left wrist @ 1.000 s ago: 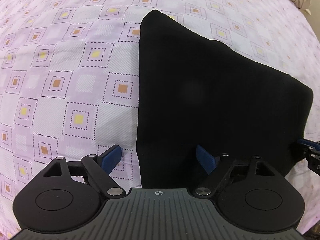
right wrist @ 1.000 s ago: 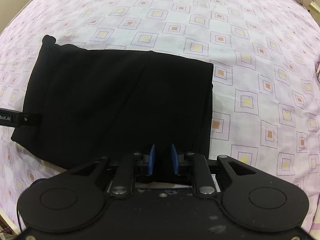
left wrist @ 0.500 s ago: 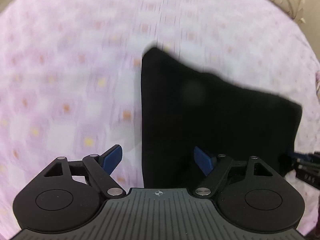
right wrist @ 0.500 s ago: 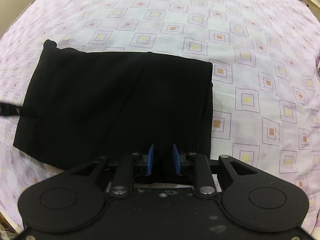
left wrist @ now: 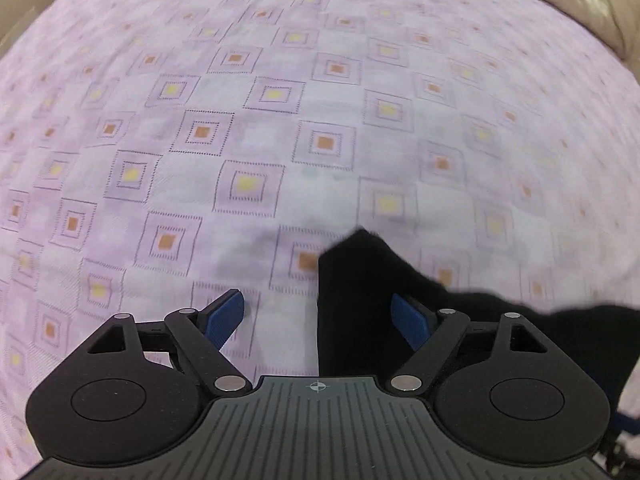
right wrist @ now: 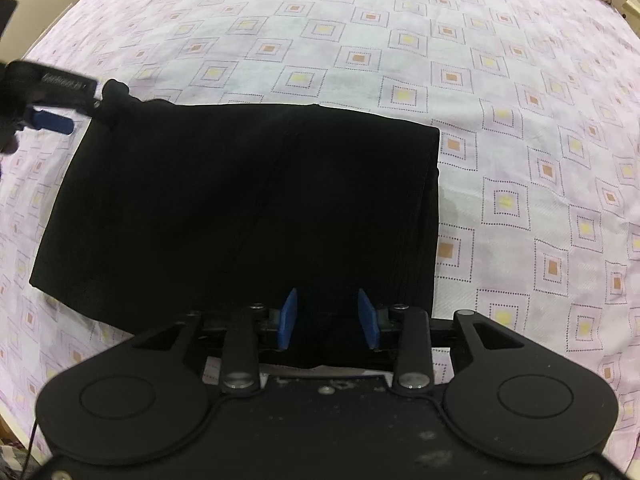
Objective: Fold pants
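Observation:
The black pants [right wrist: 248, 208] lie folded into a flat rectangle on the bed. In the left wrist view only their far left corner [left wrist: 360, 280] shows, low and right of centre. My left gripper [left wrist: 318, 320] is open and empty, one finger over the sheet and one over the pants corner. It also shows in the right wrist view [right wrist: 52, 104] at the pants' far left corner. My right gripper [right wrist: 328, 320] stands partly open over the near edge of the pants, with black cloth between its blue pads [right wrist: 288, 316].
The bed sheet [right wrist: 500, 140] is lilac with a pattern of squares and spreads all around the pants. A beige pillow or quilt [left wrist: 580, 8] lies at the far right edge. The bed's left edge [right wrist: 52, 20] shows at the upper left.
My left gripper has moved along the pants to their far left corner, so most of the cloth has left its view. My right gripper's jaws have opened wider.

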Demonstrator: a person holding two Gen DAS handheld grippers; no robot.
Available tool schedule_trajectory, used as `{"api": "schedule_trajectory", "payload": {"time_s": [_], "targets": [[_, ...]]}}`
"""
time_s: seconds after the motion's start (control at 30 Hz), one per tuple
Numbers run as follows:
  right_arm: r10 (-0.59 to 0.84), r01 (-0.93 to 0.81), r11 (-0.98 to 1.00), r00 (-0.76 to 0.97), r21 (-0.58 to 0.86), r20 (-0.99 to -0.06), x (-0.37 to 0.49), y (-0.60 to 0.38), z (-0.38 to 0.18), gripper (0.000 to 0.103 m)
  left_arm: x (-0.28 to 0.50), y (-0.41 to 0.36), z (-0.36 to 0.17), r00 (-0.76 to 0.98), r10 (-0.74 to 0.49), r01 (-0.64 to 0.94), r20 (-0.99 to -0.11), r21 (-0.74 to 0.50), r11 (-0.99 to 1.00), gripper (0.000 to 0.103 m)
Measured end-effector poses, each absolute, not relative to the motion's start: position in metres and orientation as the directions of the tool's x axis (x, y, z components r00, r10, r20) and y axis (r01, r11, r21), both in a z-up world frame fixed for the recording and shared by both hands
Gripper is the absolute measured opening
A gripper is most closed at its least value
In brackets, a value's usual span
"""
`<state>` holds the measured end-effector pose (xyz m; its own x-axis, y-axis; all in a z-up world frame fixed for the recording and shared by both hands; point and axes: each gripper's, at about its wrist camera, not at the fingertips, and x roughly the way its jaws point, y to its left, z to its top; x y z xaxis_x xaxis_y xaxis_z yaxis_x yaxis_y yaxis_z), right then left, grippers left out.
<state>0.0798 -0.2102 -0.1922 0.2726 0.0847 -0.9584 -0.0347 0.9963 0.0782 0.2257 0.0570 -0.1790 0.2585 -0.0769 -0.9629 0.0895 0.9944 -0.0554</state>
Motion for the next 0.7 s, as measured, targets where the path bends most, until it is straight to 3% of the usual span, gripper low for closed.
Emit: {"api": "schedule_trajectory", "payload": {"time_s": [0.17,0.53,0.7], "targets": [[0.098,-0.041,0.995,0.264,0.090,-0.960,0.082,-0.213,-0.192,0.039,0.240,0.055,-0.188,0.240,-0.065,0.133,-0.969,-0.033,0.991,0.094],[0.133,0.004,0.990,0.300,0.141,-0.945,0.080,-0.228,-0.178,0.043,0.193,0.061,-0.130,0.392,-0.167,0.235,-0.905,-0.078,0.969,0.086],[0.069,0.059,0.993,0.371,0.098,-0.926,0.070,-0.240,-0.171,0.056,0.154,0.065,-0.125,0.395,-0.233,0.257,-0.888,-0.137,0.957,0.087]]}}
